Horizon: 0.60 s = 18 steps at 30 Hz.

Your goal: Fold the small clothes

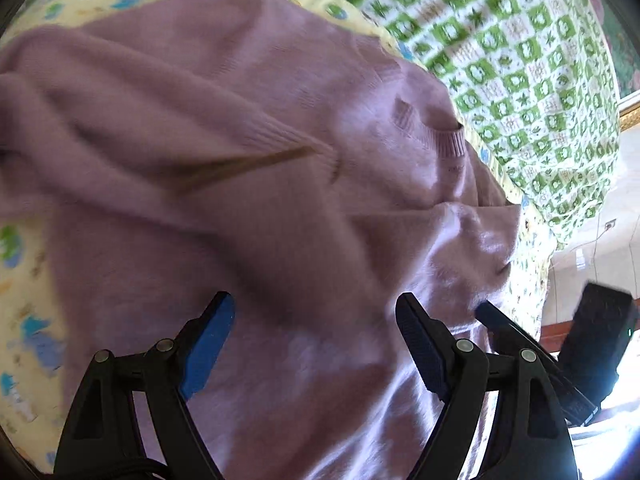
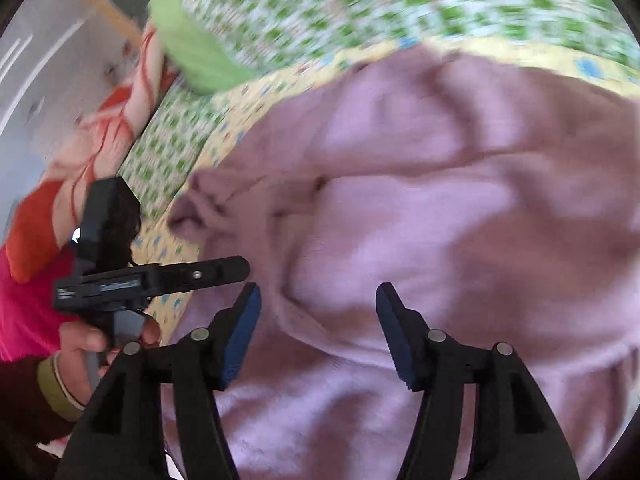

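step: next fold | left gripper point(image 1: 316, 340) spread, empty | right gripper point(image 2: 318, 330) unclenched, empty | pink sweater point(image 1: 248, 128): pinch edge, not bulk

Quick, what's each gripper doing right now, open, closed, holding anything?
Left gripper: open, holding nothing, above the pink sweater.
Right gripper: open, holding nothing, above the sweater.

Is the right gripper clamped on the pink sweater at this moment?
No, the right gripper has its jaws spread apart above the pink sweater, with no fabric pinched between them.
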Tool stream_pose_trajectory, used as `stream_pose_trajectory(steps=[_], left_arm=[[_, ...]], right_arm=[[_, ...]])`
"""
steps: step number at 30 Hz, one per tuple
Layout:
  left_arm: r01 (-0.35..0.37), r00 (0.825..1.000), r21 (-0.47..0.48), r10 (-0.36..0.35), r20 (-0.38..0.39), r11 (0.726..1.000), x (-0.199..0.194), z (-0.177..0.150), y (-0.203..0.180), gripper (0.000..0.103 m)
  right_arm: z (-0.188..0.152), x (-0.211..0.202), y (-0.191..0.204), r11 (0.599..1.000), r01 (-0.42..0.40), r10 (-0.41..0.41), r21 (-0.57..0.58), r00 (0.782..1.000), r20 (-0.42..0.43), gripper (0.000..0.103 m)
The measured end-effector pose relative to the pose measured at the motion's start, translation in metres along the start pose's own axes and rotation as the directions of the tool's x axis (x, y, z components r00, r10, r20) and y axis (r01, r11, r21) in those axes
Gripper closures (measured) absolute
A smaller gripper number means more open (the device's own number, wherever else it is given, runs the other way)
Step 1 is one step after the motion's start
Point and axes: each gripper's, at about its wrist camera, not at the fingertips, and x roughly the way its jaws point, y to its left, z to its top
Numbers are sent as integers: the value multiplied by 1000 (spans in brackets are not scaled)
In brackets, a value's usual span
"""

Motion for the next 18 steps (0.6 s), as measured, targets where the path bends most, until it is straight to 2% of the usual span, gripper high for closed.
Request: stream_pose_trajectory(steps=[2, 4, 5, 6, 7, 9, 10, 11, 12, 13, 15, 18], left_arm=[[-23, 1000, 2, 23, -8, 1000, 10, 7, -8, 20], [-86, 996, 6, 86, -22, 996, 20, 13, -14, 25], [-103, 995, 18, 103, -6, 995, 22, 13, -18, 44], [-92, 996, 36, 91, 14, 995, 20, 13, -21, 76], [-74, 997, 63, 72, 31, 995, 14, 13, -25, 88], [-44, 992, 106, 31, 123, 993, -12, 10, -31, 91], [-11, 981, 131, -15, 193, 991, -31, 6, -32, 91], [9, 973, 142, -42, 228, 990, -42, 4, -31, 88], [17, 971, 143, -50, 234, 990, -47, 2, -25, 88], [9, 977, 139, -39, 211, 990, -43, 2, -17, 88], [-40, 985, 112, 21, 171, 993, -27, 3, -2, 95], [-24, 987, 76, 12, 161, 997, -20, 0, 12, 96]], right_arm=[[-6, -20, -15, 998, 37, -39, 52, 999, 37, 42], [-11, -37, -27, 993, 69, -75, 93, 995, 65, 42], [-14, -46, -34, 989, 89, -98, 119, 992, 77, 42], [-15, -55, -43, 986, 100, -112, 135, 990, 85, 42], [-16, -63, -48, 982, 113, -128, 151, 987, 97, 42], [-19, -80, -60, 971, 147, -173, 186, 976, 131, 42], [-19, -90, -68, 965, 164, -198, 205, 968, 154, 42], [-17, -97, -70, 958, 180, -222, 222, 959, 178, 42], [-16, -106, -77, 951, 196, -246, 238, 948, 202, 42], [-14, -112, -84, 943, 216, -272, 253, 938, 216, 42], [-8, -117, -96, 922, 275, -336, 274, 919, 207, 42], [7, -112, -118, 899, 317, -382, 304, 904, 189, 42]])
